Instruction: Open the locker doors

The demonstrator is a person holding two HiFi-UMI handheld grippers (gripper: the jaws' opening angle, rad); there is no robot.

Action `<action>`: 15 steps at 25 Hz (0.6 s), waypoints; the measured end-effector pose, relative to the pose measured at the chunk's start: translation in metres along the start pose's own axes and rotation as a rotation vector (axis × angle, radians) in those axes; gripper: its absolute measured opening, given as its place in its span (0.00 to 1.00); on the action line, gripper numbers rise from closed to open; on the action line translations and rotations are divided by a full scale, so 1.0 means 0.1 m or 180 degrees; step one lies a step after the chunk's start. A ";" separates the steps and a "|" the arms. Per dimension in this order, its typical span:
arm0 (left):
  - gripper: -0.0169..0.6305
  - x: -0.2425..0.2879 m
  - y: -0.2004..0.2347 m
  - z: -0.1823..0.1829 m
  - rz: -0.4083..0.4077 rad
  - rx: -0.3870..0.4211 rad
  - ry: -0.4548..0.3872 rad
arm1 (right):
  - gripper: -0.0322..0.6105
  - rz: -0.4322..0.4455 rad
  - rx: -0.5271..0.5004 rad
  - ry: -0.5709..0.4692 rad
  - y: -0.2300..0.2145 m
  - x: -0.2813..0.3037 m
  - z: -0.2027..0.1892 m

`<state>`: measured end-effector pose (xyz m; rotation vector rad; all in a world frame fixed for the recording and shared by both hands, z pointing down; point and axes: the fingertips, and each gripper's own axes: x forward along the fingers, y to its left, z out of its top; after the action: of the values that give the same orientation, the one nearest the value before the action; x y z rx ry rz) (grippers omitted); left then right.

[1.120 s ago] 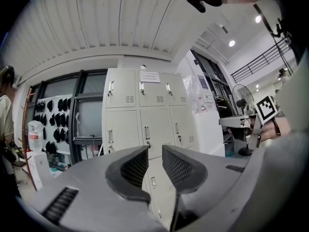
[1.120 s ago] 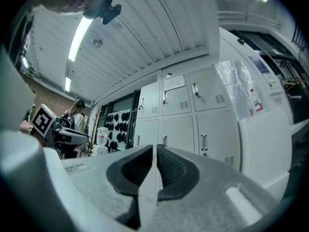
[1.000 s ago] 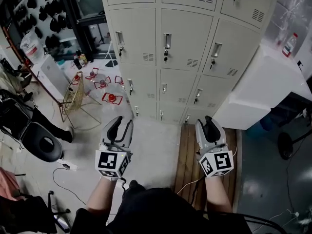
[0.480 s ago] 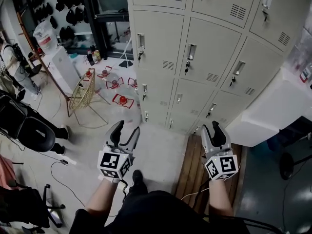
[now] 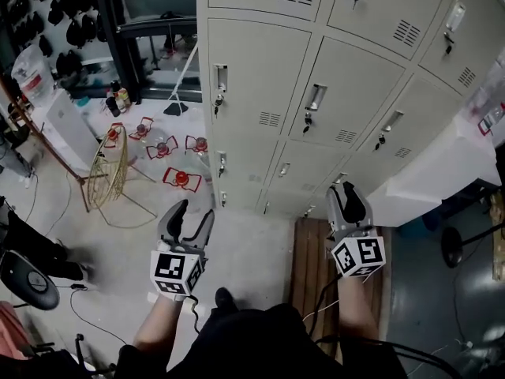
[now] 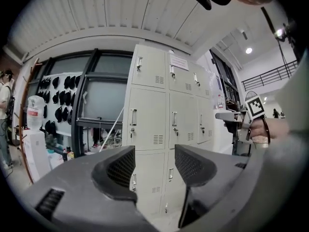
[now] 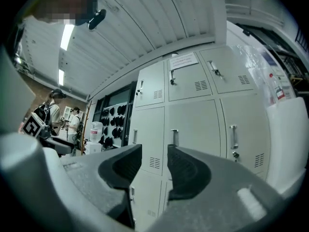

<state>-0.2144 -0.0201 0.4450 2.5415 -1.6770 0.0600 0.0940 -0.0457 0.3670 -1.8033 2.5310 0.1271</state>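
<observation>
Grey floor (image 5: 252,247) separates both claws from the lockers (image 5: 371,160), which stand ahead and well apart. All their doors (image 5: 252,69) in view are closed, so I judge nothing of the task done yet; reaching the doors and pulling them open is all left. Both are released with nothing between the jaws: the left claw (image 5: 194,212) has just been opening wide, and the right claw (image 5: 347,192) has just been closing a little.

The room is bright. Ceiling lamps (image 7: 66,36) glow white. The lockers (image 5: 260,77) look sharp. Both gripper views bend round, with black corners.
</observation>
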 end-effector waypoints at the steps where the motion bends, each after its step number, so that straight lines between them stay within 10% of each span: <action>1: 0.42 0.05 0.09 -0.04 -0.0025 0.0014 0.0024 | 0.31 -0.0031 -0.0014 0.0007 0.01 0.11 0.00; 15: 0.42 0.88 0.29 0.24 0.0030 0.0032 0.0056 | 0.31 0.0071 0.0058 -0.0020 -0.48 1.53 -0.09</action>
<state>-0.2066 -0.1145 0.4305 2.5327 -1.6868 0.0914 0.0897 -0.2060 0.3629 -1.7656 2.5400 0.1097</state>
